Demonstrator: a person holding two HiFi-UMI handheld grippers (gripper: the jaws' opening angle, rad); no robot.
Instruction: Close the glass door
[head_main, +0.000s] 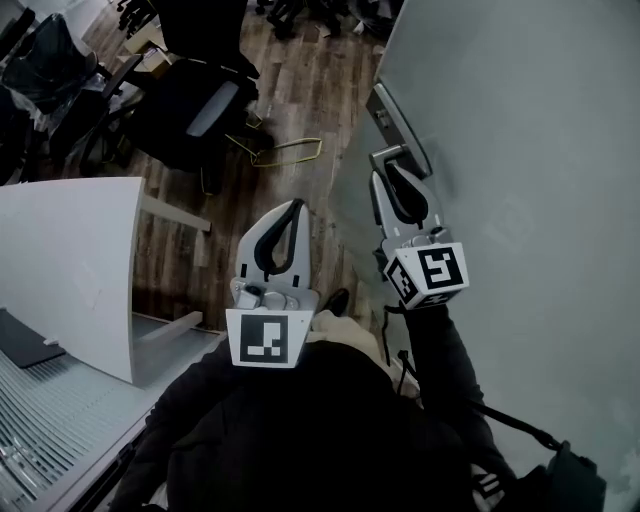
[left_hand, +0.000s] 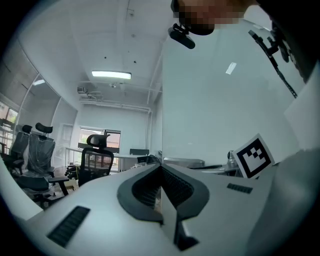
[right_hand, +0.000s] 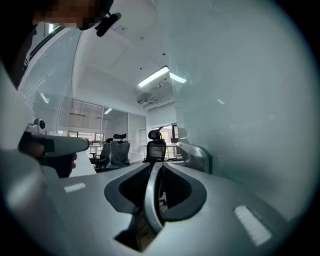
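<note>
The frosted glass door (head_main: 520, 150) fills the right side of the head view, with a metal handle (head_main: 397, 125) near its left edge. My right gripper (head_main: 388, 165) is shut, and its tips rest against the door just below the handle's lever; nothing shows between its jaws. In the right gripper view the handle (right_hand: 196, 156) lies just right of the shut right gripper (right_hand: 156, 164), and the door (right_hand: 250, 100) rises on the right. My left gripper (head_main: 297, 205) hangs shut and empty left of the door, over the floor. From the left gripper (left_hand: 160, 167) the door (left_hand: 210, 100) stands ahead on the right.
A black office chair (head_main: 195, 110) stands on the wooden floor ahead on the left, beside a yellow wire frame (head_main: 285, 150). A white panel (head_main: 70, 260) stands at the left. More chairs (left_hand: 95, 157) and desks are further into the room. My shoe (head_main: 335, 300) shows below.
</note>
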